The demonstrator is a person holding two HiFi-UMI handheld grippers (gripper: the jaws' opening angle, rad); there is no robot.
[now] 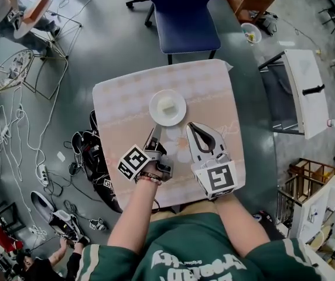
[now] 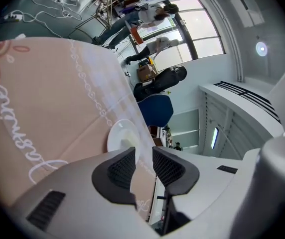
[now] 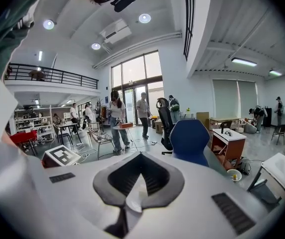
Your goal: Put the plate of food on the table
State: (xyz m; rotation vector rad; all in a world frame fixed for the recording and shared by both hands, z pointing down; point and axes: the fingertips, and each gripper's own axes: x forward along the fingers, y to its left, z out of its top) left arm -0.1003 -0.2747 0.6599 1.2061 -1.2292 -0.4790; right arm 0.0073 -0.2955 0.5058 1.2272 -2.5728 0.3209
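A white plate [image 1: 167,108] with a pale piece of food [image 1: 167,105] rests on the table [image 1: 126,98], which has a pink patterned cloth. My left gripper [image 1: 154,132] sits just short of the plate's near rim, jaws apart with nothing between them. In the left gripper view the plate [image 2: 122,135] lies just beyond the left gripper [image 2: 143,163], and only cloth shows in the gap. My right gripper [image 1: 192,126] is to the right of the plate, apart from it, tips together and empty. The right gripper [image 3: 140,155] points over the table into the room.
A blue chair [image 1: 183,16] stands at the table's far side. Dark bags and shoes [image 1: 91,163] and cables [image 1: 15,133] lie on the floor to the left. A white desk [image 1: 306,89] is at the right. People stand far back in the room [image 3: 116,118].
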